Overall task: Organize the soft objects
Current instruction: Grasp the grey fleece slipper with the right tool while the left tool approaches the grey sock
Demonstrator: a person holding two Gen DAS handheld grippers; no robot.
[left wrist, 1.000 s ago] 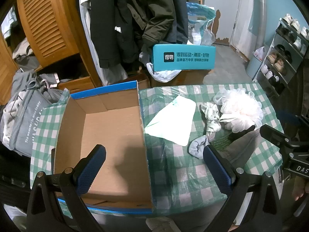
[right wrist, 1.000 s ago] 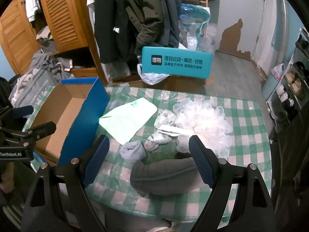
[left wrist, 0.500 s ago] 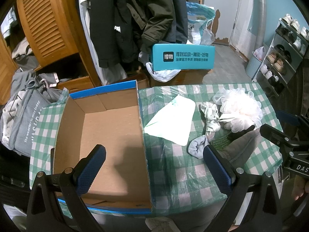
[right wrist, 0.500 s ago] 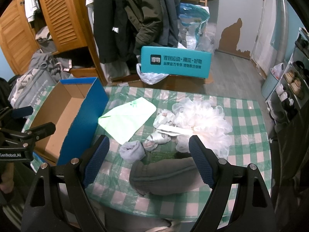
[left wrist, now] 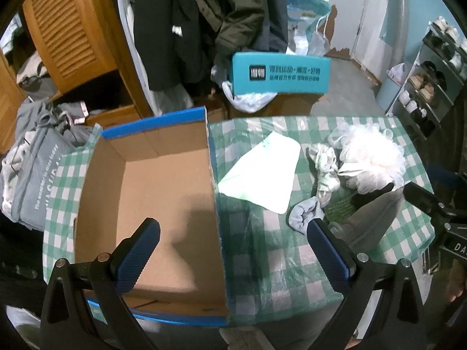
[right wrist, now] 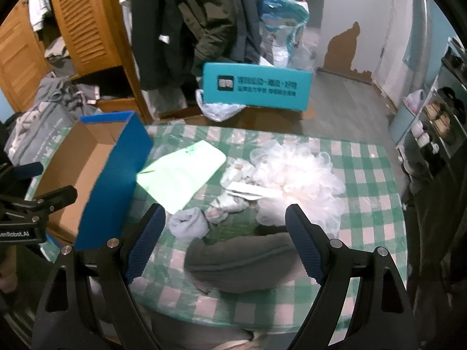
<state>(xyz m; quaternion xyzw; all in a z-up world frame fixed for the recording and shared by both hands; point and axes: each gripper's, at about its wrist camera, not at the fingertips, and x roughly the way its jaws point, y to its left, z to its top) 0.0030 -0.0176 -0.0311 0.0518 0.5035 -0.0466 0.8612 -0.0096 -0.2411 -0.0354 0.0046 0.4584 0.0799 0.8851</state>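
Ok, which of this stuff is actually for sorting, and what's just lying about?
For the job:
cardboard box
white bath pouf
grey rolled sock
patterned socks
grey soft item
pale green bag

Lying about:
teal box
hanging coats
shoe rack

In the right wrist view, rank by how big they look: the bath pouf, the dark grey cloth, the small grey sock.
1. Dark grey cloth and bath pouf: look about alike, and the cloth lies nearer the camera, so no ranking between them.
2. Small grey sock: clearly smallest.
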